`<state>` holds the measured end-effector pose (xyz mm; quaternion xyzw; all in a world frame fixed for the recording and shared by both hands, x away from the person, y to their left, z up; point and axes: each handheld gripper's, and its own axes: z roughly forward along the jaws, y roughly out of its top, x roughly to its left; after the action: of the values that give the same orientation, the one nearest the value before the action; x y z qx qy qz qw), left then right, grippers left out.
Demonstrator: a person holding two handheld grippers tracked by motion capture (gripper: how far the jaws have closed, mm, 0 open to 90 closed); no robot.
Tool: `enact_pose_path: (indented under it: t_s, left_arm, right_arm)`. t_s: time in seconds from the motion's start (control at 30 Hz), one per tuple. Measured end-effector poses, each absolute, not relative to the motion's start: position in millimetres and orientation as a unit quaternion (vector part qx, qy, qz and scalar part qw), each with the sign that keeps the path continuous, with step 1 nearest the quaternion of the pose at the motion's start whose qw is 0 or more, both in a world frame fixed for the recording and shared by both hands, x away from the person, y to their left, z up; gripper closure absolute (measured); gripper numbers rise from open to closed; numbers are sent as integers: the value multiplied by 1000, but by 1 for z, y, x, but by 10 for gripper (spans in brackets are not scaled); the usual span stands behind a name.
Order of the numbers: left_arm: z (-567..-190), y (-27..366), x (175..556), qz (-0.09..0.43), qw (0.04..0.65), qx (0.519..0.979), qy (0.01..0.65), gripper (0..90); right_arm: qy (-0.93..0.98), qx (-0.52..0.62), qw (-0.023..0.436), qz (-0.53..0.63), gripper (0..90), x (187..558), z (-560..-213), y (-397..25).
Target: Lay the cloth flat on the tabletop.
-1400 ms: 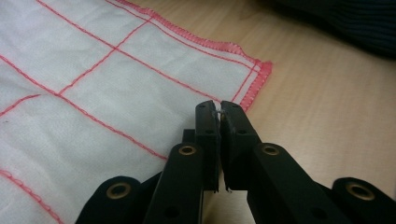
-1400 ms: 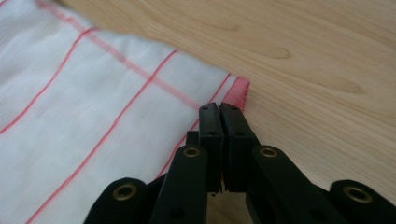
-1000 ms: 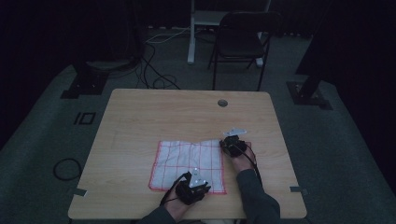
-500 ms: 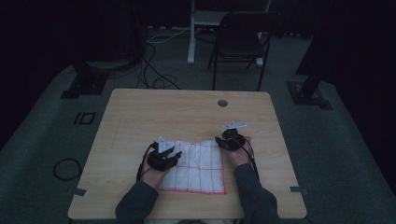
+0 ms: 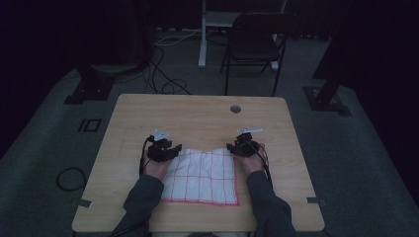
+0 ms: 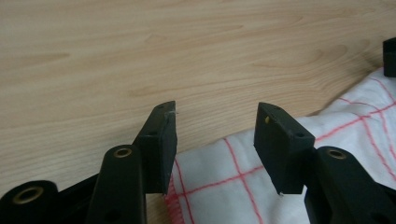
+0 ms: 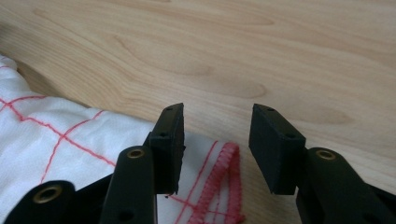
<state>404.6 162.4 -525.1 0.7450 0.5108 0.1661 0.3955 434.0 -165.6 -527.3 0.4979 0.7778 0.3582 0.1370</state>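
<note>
1. Cloth (image 5: 205,177): white with a red grid and red stitched hem, lying flat on the table (image 5: 197,111) at the middle of its near half, the cloth's near hem close to the table's near edge. Its far edge is slightly rumpled between the two grippers.
2. Forearms in dark sleeves enter from the near edge and cover the cloth's left and right margins in the high view.
3. Left gripper (image 6: 215,121): jaws spread, nothing between them. It sits low over the cloth's far-left corner; the hem runs under the left jaw and bare wood lies beyond. High view puts it at (image 5: 163,148).
4. Right gripper (image 7: 215,125): jaws spread, nothing pinched. It sits low over the cloth's far-right corner; the red hem lies in the gap and bare wood lies past it. High view puts it at (image 5: 244,145).
5. Whether the jaw tips touch the cloth or the table: cannot tell.
6. A black block is cut off at the right edge of the left gripper view, above the cloth; too little shows to identify it.
7. Far half of the table: bare wood, with a round cable hole (image 5: 235,108) near the far edge, right of centre.
8. Beyond the table: dark folding chair (image 5: 257,44), cables (image 5: 165,74) on the grey floor, and dark stand bases left and right. The room is dim.
9. No readable labels or writing.
</note>
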Motion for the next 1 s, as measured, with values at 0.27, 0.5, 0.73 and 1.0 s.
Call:
enact_pose_path:
  t_s: [0.27,0.5,0.73,1.0]
  left_arm:
    - [-534,156,407,155,357,764,515,600]
    - [-524,162,405,149,351,765,519,900]
    - [-517,167,404,175,352,760,517,881]
    - [-524,170,412,182,349,748,535,561]
  right_arm:
    - [795,483,131,344,807,431,-530,-164]
    - [795,472,149,350,882,426,-522,-164]
    - [792,466,159,361,882,422,-513,-169]
    - [792,466,159,361,881,423,-515,-168]
